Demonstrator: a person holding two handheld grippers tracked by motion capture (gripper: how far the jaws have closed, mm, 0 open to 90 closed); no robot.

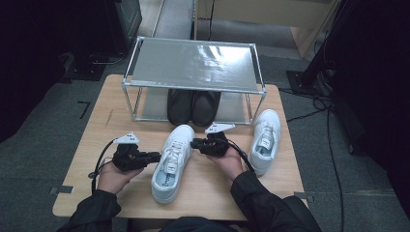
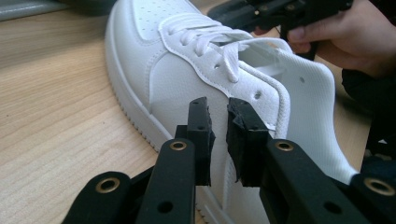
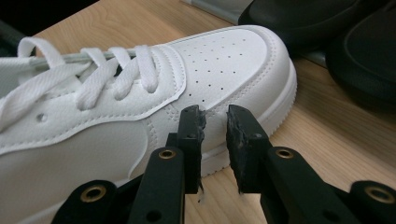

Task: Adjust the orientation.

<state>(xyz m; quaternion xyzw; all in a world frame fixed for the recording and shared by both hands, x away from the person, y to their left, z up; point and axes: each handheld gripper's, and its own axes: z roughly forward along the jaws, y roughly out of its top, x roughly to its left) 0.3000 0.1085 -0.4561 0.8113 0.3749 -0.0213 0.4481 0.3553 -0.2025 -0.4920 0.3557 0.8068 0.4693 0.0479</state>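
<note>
Flanking a white sneaker (image 1: 172, 162) from both sides, the two hand-held grippers sit low over the wooden table (image 1: 92, 140).

Left gripper (image 1: 153, 155): in the person's left hand (image 1: 112, 177), tips pointing at the shoe's side near the lace area. In the left gripper view its jaws stand close together w/ a narrow gap, nothing between the pads; the shoe's side panel is right behind them. Can't tell if the tips touch the leather.

Right gripper (image 1: 194, 143): in the right hand (image 1: 227, 162), aimed at the shoe's other side, toward the toe. In the right gripper view the jaws are also nearly closed, small gap, empty; toe box w/ perforations just beyond.

Sneaker lies mid-table, toe toward the far edge, heel toward the near edge, laces loose. Second white sneaker (image 1: 265, 139) stands by the right edge, well apart. Metal shoe rack (image 1: 193, 65) sits at the far edge; a pair of black shoes (image 1: 192, 107) on its lower shelf.
</note>
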